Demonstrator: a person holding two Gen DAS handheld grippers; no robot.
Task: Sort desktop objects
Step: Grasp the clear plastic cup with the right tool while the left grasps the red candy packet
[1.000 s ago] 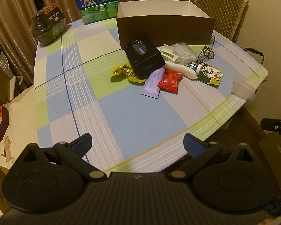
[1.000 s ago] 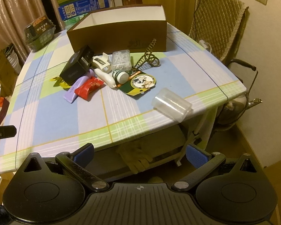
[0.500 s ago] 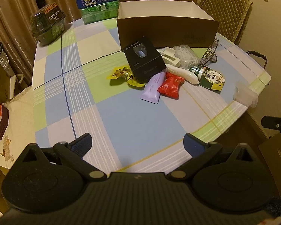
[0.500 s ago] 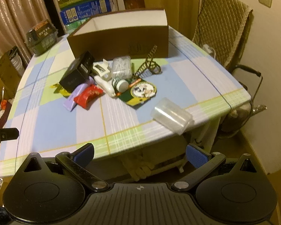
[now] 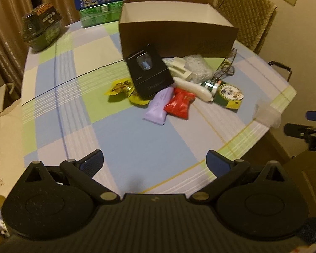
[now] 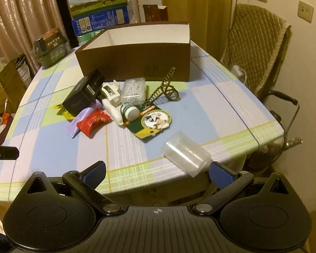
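right wrist: clear cylindrical container sideways

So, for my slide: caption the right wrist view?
Open right gripper nears a clear tub beside clutter and a cardboard box.

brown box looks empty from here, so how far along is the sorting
Nothing looks sorted yet: the visible inside of the brown box is bare. Nothing is in hand either; the left tongs and right tongs are open and short of the objects. All of it is left: the black box, red packet, purple tube, white bottle and the clear container near the table edge.
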